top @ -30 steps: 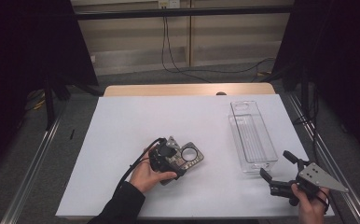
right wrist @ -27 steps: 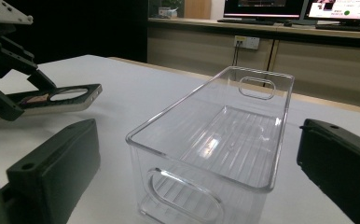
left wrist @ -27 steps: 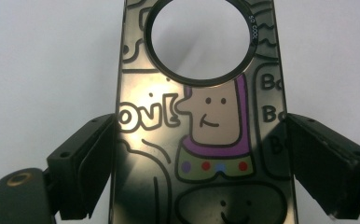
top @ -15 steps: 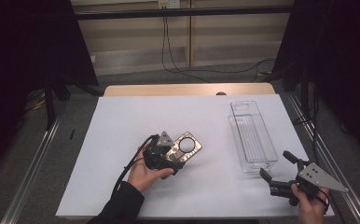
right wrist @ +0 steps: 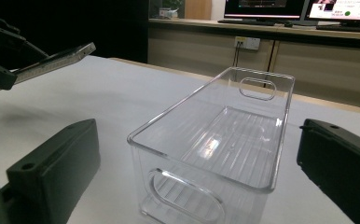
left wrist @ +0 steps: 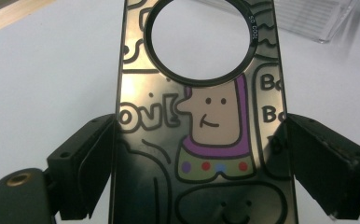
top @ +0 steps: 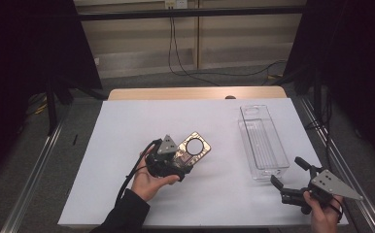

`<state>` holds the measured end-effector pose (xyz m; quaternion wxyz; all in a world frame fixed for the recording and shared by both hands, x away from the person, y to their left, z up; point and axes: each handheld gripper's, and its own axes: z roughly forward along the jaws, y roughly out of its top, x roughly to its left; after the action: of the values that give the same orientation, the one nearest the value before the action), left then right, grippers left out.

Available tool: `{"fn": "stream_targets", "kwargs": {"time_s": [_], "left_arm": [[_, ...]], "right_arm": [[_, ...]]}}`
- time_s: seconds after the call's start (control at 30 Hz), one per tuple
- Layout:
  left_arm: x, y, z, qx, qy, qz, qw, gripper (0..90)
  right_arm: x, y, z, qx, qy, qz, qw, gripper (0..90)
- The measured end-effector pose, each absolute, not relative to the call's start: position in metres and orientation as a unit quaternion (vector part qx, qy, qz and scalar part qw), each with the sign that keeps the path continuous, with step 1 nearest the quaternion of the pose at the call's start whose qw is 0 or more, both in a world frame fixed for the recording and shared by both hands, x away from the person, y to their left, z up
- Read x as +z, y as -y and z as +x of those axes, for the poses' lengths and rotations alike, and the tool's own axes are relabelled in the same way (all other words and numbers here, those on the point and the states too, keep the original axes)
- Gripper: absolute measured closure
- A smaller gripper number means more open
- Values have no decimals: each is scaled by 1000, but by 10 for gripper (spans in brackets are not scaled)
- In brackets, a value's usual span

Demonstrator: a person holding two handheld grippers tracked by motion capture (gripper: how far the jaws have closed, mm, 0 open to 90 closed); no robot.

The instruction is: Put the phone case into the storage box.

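A glossy phone case (left wrist: 201,121) with a cartoon print and a round camera hole is clamped by its long edges between the jaws of my left gripper (top: 178,162), which is shut on it. In the high view the phone case (top: 194,149) tilts up off the white table sheet (top: 127,126), left of centre. My right gripper (top: 287,171) rests at the front right with its jaws wide open and nothing between them. It faces the near end of a clear plastic bin (right wrist: 215,144).
The clear plastic bin (top: 263,141) lies lengthwise on the right side of the sheet with nothing in it. A wooden table edge (top: 195,93) runs along the back. Metal rails (top: 40,160) flank both sides, and cables lie on the floor behind.
My left gripper has lifted the phone case off the sheet and tilted it up, drifting slightly toward the back right. The right gripper and bin have not moved.
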<state>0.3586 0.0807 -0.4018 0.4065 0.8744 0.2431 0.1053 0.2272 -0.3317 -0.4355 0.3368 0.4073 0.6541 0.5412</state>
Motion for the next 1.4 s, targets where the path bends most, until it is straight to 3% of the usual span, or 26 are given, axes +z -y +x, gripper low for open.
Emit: {"fn": "stream_targets", "kwargs": {"time_s": [0.57, 1.4], "left_arm": [[-387, -97, 348, 111, -231, 843, 472, 125], [-394, -109, 328, 64, -210, 814, 537, 125]], "right_arm": [[-433, 329, 225, 547, -652, 401, 339, 0], [-425, 315, 225, 561, -662, 379, 320, 0]]}}
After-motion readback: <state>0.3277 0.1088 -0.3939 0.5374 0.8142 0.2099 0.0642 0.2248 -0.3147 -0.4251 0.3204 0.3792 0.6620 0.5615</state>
